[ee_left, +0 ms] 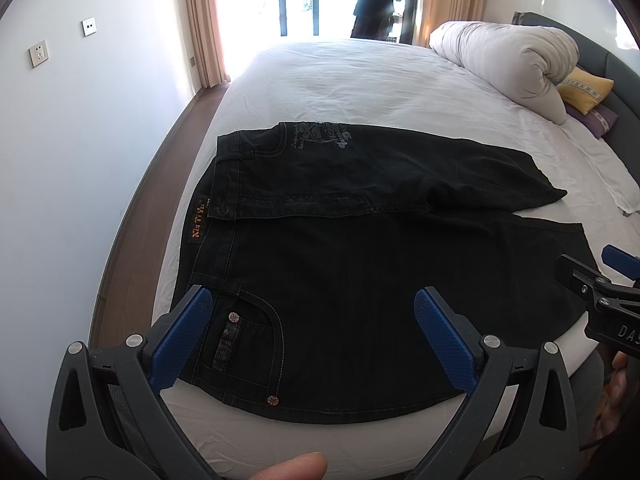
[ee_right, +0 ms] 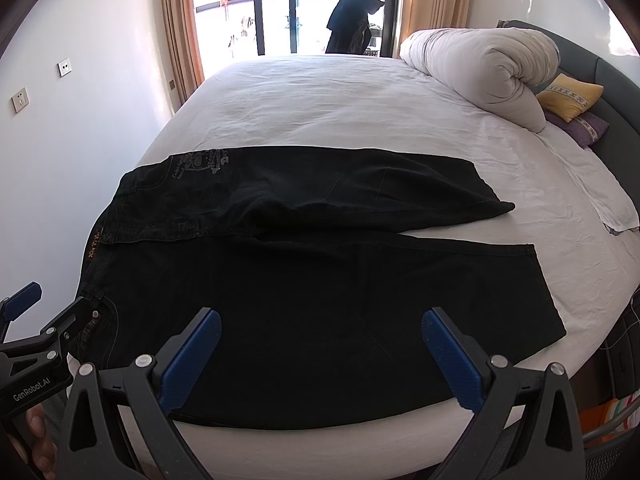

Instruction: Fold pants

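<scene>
Left gripper [ee_left: 310, 340]: black angular frame, blue dimpled pads, silver round screws at the pivots. Right gripper [ee_right: 322, 358]: same build; its body, seen at 3 o'clock in the left view, is lettered "DA", the rest cut off. Left body lettered "GenRobot.AI". Sleeves possibly dark; unclear.

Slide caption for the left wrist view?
Open left gripper hovers over black pants spread flat on the bed.

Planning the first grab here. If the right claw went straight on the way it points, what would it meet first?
Most likely the near leg of the black pants spread on the bed; the right claw is open above it, though depth is unclear.
</scene>
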The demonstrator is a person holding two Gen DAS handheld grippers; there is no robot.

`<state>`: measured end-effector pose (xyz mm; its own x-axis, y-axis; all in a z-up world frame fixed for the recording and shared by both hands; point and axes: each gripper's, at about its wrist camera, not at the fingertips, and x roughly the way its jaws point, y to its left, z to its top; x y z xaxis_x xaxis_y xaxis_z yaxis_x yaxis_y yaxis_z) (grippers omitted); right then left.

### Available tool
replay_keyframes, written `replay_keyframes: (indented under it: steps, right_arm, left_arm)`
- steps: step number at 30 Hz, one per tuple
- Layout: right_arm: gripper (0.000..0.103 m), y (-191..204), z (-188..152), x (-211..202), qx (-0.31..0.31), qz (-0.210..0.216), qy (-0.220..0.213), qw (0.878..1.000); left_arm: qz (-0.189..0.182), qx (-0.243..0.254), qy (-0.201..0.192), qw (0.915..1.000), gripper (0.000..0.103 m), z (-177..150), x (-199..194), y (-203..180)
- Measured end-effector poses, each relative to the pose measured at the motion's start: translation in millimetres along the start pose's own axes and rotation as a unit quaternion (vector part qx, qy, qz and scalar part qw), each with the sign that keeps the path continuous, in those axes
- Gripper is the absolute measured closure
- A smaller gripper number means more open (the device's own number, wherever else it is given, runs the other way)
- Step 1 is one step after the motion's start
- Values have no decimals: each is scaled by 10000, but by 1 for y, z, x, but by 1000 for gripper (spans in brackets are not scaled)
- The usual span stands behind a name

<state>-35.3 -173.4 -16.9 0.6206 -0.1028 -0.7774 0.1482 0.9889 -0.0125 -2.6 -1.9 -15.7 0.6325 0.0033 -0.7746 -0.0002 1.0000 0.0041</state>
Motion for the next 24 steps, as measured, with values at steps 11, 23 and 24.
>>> replay_keyframes:
  steps: [11,23,24]
  right_arm:
    - [0,0,-3,1,-3,23,26,10000]
    - [0,-3,-3,5,-39,83,113,9999]
    - [0,-4,-4,6,-50,96,120,9999]
  left_arm:
    - [9,36,26,10000,0,-4,3,-2]
    - [-48,88,101,9999,0,-7,11,-3]
    - [-69,92,97,9999,0,-6,13,-2]
